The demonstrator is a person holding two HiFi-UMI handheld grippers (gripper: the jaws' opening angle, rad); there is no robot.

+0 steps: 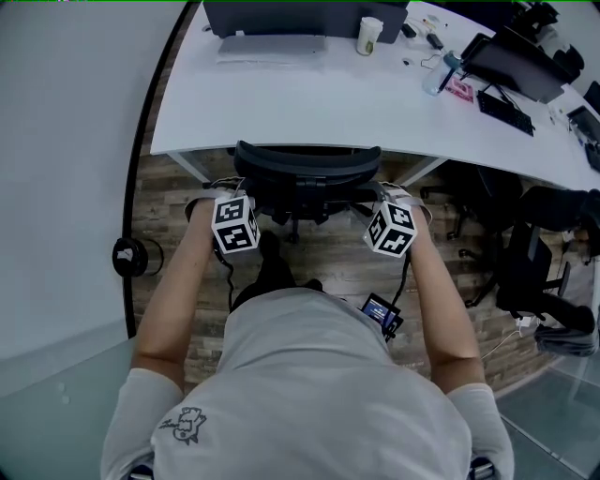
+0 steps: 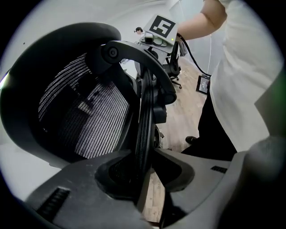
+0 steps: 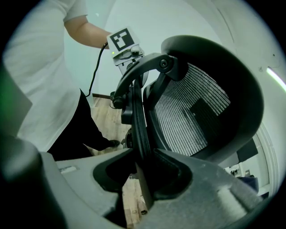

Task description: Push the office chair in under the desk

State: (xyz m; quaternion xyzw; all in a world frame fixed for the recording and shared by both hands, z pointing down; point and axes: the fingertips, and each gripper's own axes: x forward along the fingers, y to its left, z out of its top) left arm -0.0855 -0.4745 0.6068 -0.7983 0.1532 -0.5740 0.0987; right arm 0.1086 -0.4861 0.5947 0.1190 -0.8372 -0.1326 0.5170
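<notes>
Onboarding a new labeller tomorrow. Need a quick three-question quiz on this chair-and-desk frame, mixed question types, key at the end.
1. True or false: the left claw hangs open, clear of the office chair.
2. What is the right claw shut on? A) the frame at the chair's back B) a wheel C) a keyboard
3. What stands on the desk just right of the dark screen?
Key: 1. False, it is shut on the chair's back frame. 2. A. 3. A paper cup.
</notes>
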